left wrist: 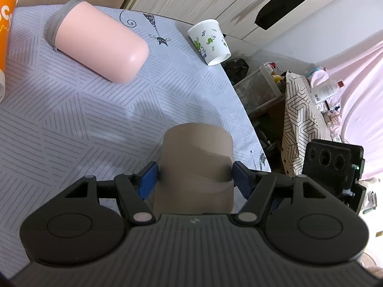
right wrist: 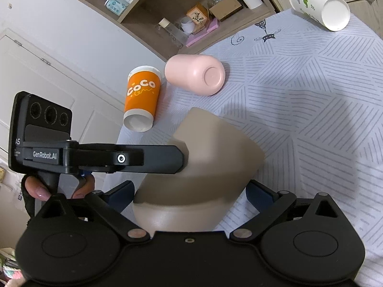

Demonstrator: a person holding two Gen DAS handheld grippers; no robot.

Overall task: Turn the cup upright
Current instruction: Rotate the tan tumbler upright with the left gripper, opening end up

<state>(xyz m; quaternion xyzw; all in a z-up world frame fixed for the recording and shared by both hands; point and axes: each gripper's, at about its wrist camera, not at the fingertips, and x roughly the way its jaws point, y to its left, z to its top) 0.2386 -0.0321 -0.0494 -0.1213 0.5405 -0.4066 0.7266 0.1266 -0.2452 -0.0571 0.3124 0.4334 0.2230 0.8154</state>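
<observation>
Tablecloth (left wrist: 71,110); cup (left wrist: 196,157) between fingers (left wrist: 149,179)

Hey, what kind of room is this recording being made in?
Probably a lived-in home room: a table with a patterned cloth, open wooden shelves holding bottles and boxes, and a pink bedsheet-like drape beside household clutter.

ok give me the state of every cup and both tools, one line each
Taupe cup: gripped by the left tool, off upright.
Left tool: shut on the taupe cup.
Right tool: open around the taupe cup.
Pink cup: lying on its side.
Leaf-print cup: tipped over.
Orange cup: upside down.
</observation>
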